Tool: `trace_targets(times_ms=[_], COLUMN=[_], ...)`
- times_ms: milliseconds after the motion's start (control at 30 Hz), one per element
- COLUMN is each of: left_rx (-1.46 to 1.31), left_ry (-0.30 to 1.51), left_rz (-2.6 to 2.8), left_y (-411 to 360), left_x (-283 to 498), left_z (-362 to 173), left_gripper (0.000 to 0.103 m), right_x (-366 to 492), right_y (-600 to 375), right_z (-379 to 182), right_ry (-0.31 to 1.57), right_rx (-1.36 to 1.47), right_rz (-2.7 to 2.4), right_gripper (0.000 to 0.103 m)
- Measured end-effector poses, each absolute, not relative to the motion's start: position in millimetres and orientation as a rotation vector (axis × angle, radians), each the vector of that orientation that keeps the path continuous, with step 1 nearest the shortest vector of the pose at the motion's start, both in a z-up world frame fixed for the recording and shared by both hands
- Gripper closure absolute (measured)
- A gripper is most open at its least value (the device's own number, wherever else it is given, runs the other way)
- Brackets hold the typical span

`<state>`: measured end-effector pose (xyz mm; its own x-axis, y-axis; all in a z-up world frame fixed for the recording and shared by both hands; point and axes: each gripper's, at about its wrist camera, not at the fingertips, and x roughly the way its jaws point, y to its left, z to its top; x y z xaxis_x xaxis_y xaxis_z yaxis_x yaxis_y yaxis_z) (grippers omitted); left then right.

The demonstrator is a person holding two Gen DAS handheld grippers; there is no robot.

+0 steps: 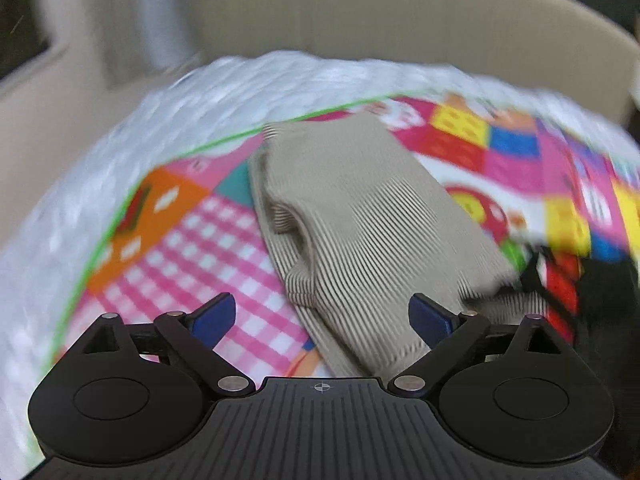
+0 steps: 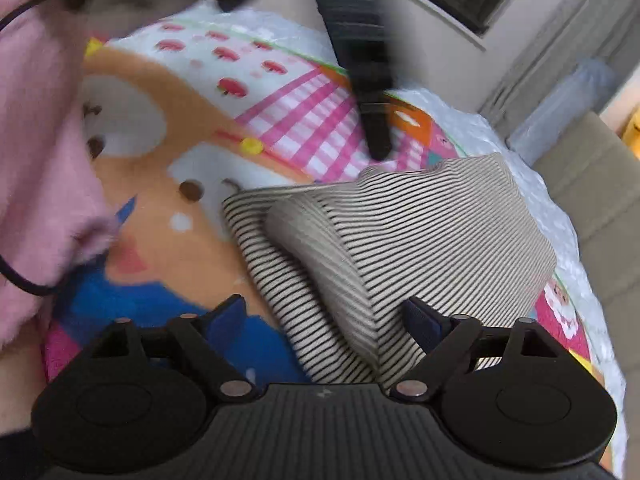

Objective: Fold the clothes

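Left wrist view: striped garment (image 1: 360,232), folded into a long bundle on a patterned mat (image 1: 208,240), lies just ahead of the left gripper (image 1: 322,318), long axis slanting away leftward; jaws wide, empty. Right gripper (image 2: 324,320): jaws wide, empty, bundle directly ahead and equally near.

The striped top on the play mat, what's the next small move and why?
Probably bring the right gripper down onto the near edge of the striped top and close on it. Both grippers' jaws stand open and empty, and the top lies partly folded, with a rolled fold still bulging on the colourful mat.
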<state>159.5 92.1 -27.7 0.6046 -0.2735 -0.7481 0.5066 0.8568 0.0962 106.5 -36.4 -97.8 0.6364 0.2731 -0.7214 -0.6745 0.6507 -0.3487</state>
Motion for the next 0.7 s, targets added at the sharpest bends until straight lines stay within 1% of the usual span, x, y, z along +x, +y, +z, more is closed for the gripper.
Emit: trace_targets(times_ms=[100, 167, 200, 367, 433, 500, 600, 700], left_rx=[0.418, 0.44, 0.434, 0.468, 0.5, 0.531, 0.561, 0.47], left_ry=[0.78, 0.775, 0.778, 0.824, 0.813, 0.802, 0.786, 0.781], left_rz=[-0.534, -0.579, -0.599, -0.671, -0.62, -0.569, -0.498, -0.477], left_y=[90.0, 90.7, 90.4, 73.0, 68.4, 63.8, 58.9, 70.8], left_x=[146.6, 142.7, 142.9, 145.7, 148.4, 151.2, 155.7, 162.7], left_z=[-25.6, -26.2, -27.5, -50.8, -60.5, -70.3, -82.9, -77.1], left_gripper=[0.005, 0.004, 0.004, 0.004, 0.004, 0.004, 0.003, 0.003], right_x=[141.7, 152.8, 154.1, 148.1, 144.2, 128.9, 108.4, 104.6], right_y=[-70.4, -84.7, -87.3, -87.4, -85.6, -74.9, -56.7, -45.3], right_z=[-75.5, -68.5, -66.9, -68.1, -68.1, -75.7, -93.5, -109.0], right_ry=[0.804, 0.834, 0.832, 0.795, 0.763, 0.68, 0.571, 0.538], right_rx=[-0.341, -0.246, -0.25, -0.324, -0.358, -0.521, -0.786, -0.9], right_rz=[0.561, 0.542, 0.533, 0.521, 0.516, 0.525, 0.545, 0.558], right_gripper=[0.051, 0.051, 0.051, 0.051, 0.045, 0.032, 0.027, 0.024])
